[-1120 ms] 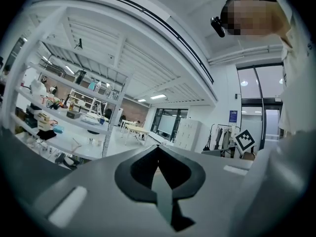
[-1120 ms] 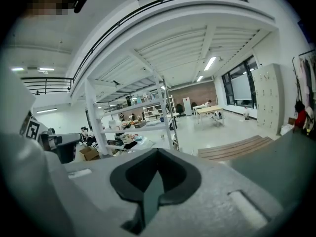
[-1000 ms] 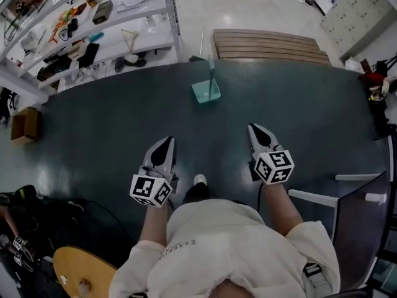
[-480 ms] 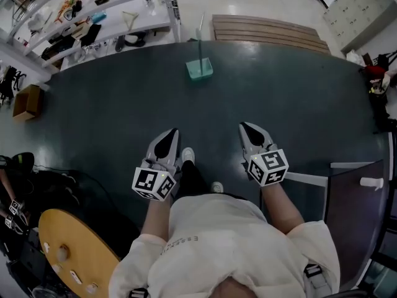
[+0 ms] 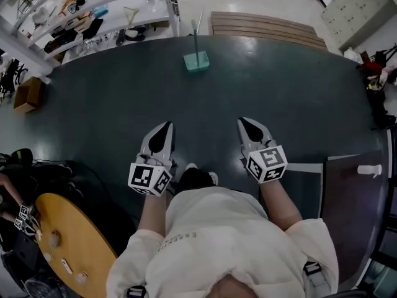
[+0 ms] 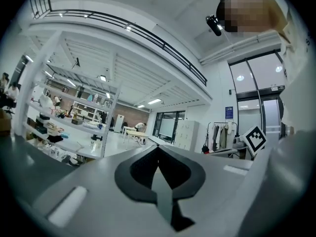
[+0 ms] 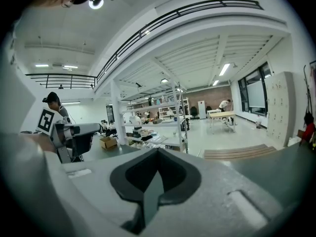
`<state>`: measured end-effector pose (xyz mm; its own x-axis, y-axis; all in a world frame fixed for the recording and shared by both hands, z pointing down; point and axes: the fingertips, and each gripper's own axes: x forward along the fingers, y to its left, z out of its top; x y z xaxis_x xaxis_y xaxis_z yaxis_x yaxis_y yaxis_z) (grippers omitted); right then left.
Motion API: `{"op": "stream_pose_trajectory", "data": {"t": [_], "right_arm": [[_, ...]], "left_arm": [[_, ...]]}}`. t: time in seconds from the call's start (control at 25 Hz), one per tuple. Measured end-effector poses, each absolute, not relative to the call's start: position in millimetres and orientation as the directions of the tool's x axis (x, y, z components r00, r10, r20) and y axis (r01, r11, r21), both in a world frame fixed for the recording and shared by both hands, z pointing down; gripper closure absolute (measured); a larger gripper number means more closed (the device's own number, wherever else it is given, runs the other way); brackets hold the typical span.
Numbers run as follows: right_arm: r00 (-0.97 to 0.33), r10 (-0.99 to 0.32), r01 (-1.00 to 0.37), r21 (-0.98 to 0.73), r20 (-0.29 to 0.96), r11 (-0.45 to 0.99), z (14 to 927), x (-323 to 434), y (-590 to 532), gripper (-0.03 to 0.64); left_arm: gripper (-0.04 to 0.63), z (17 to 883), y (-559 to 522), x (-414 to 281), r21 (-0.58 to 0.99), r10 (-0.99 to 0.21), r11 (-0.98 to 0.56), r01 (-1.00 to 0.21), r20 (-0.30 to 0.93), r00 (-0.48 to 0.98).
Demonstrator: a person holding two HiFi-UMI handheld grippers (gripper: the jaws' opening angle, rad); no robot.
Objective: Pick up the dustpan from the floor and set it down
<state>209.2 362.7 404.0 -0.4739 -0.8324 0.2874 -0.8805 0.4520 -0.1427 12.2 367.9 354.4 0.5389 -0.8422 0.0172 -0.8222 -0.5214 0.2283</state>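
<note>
The dustpan [image 5: 197, 61] stands on the floor [image 5: 105, 110] well ahead, its handle upright and so easy to grasp. The left gripper [image 5: 165, 129] and right gripper [image 5: 244, 124] are carried level out front. Both pairs of jaws are closed on nothing, too far off to reach it.

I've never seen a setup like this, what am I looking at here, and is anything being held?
No robot here: a person wears a head camera and holds a two-jaw tool in each hand. The head view looks steeply down on the left tool and right tool, each bearing a marker cube. The two gripper views come from cameras riding on each tool, looking along its jaws. Both pairs of jaws are together, holding nothing. On the dark floor ahead sits a pale green dustpan.
</note>
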Motion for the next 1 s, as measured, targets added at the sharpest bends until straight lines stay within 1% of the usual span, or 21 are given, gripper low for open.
{"op": "stream_pose_trajectory", "data": {"t": [0.32,1.0], "right_arm": [[-0.470,-0.844,-0.882,-0.119,0.259,0.455,395,215,377,0.624],[-0.473,-0.837,-0.881,-0.131,0.276,0.455,401,212,393,0.624]], "left_arm": [[0.578,353,385,10,0.195,-0.858,-0.502,-0.842,0.008,0.514],[0.578,365,392,-7,0.233,-0.882,-0.450,-0.862,0.032,0.469]]}}
